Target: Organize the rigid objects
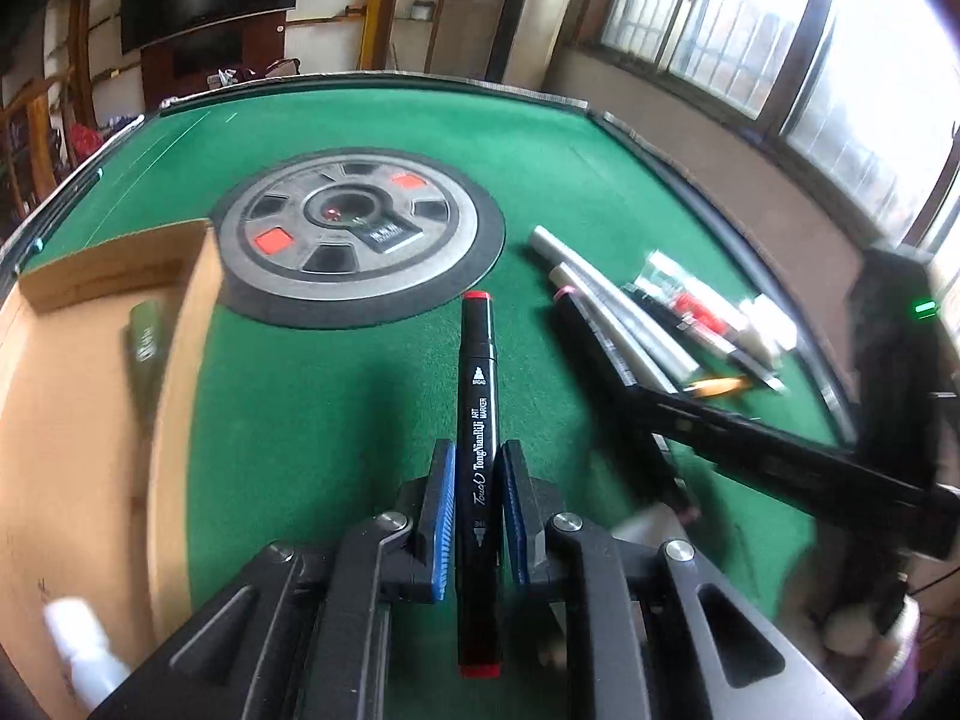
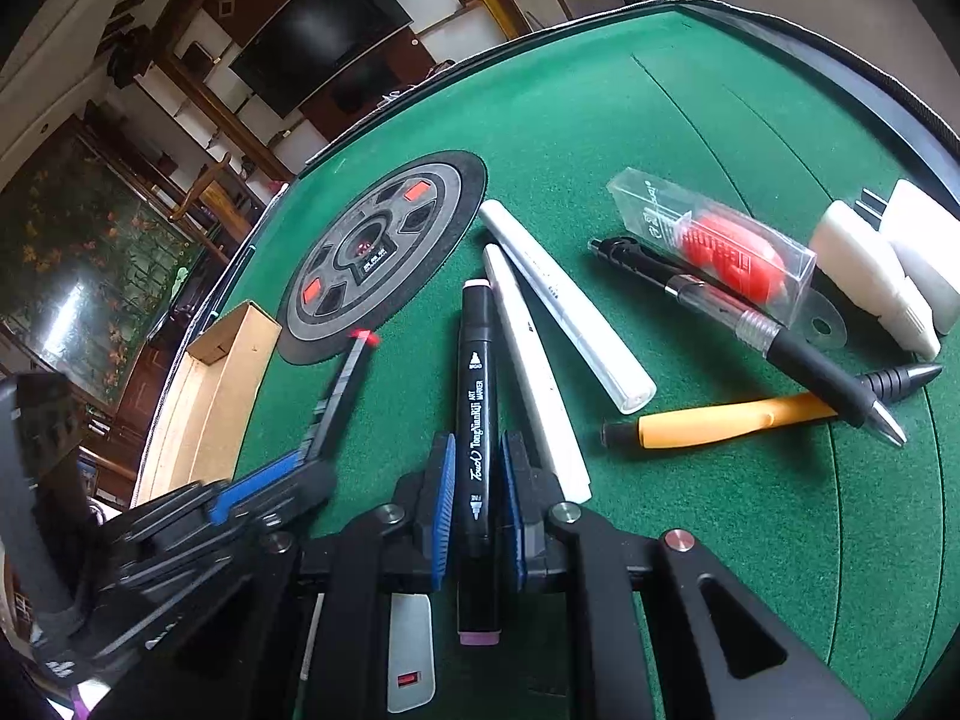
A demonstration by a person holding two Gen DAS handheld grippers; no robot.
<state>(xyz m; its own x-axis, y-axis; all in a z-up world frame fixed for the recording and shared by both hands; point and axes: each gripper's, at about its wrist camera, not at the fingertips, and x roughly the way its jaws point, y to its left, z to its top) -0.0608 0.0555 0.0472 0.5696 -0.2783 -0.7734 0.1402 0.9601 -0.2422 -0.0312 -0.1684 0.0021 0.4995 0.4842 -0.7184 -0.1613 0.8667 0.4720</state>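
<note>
My left gripper (image 1: 477, 462) is shut on a black art marker with red caps (image 1: 478, 420), held above the green felt table (image 1: 336, 396); it also shows in the right wrist view (image 2: 345, 396). My right gripper (image 2: 477, 456) is shut on a black art marker with pink caps (image 2: 477, 396), low over the table next to two white markers (image 2: 540, 384). A cardboard box (image 1: 180, 324) stands at the table's left, with a dark green object (image 1: 144, 348) and a white bottle (image 1: 78, 648) in it. The right gripper appears in the left wrist view as a dark bar (image 1: 780, 450).
A round grey hub (image 1: 360, 234) sits in the table's middle. To the right lie a black pen (image 2: 750, 324), an orange pen (image 2: 720, 420), a clear case with a red part (image 2: 720, 246) and white chargers (image 2: 876, 276). The raised table rim (image 2: 840, 54) runs behind them.
</note>
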